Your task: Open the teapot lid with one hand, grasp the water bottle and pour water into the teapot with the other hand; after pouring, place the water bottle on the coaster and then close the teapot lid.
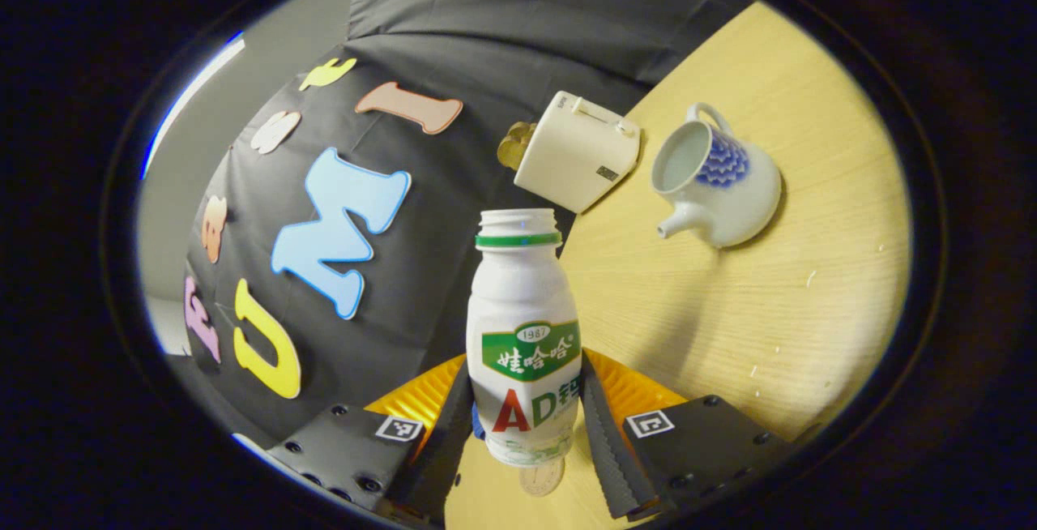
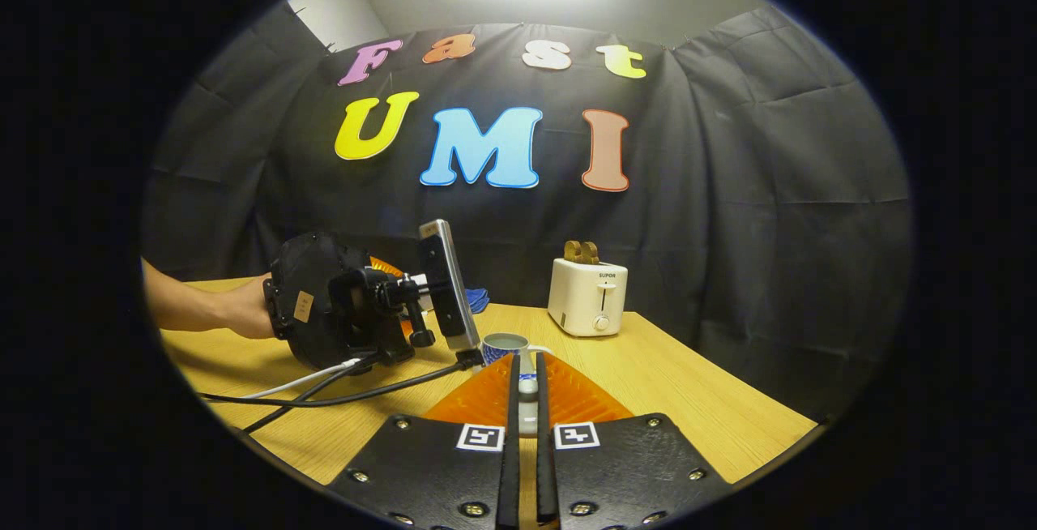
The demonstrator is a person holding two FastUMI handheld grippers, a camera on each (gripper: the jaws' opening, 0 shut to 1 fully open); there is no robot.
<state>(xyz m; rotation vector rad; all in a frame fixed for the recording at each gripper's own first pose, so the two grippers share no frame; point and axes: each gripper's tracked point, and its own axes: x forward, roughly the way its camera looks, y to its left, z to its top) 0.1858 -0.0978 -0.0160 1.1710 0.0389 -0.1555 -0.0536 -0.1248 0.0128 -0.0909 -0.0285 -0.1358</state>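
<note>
My left gripper (image 1: 527, 369) is shut on a white water bottle (image 1: 522, 327) with a green and red label; its mouth is uncapped. The left gripper view is tilted. The white and blue teapot (image 1: 717, 177) stands on the table ahead to the right, its mouth open and lidless. Part of a small round pale coaster (image 1: 541, 480) peeks out below the bottle's base. In the right gripper view, my right gripper (image 2: 527, 388) is shut on the teapot lid (image 2: 527, 386), a small white and blue piece between the fingers. The teapot's rim (image 2: 504, 344) shows just beyond. A hand holds the left gripper (image 2: 356, 315) at the left.
A white toaster (image 1: 577, 151) (image 2: 587, 295) with toast in it stands at the back of the wooden table (image 1: 770, 311). Cables (image 2: 324, 392) trail across the table from the left gripper. A blue thing (image 2: 478, 300) lies behind it. Black cloth walls the booth.
</note>
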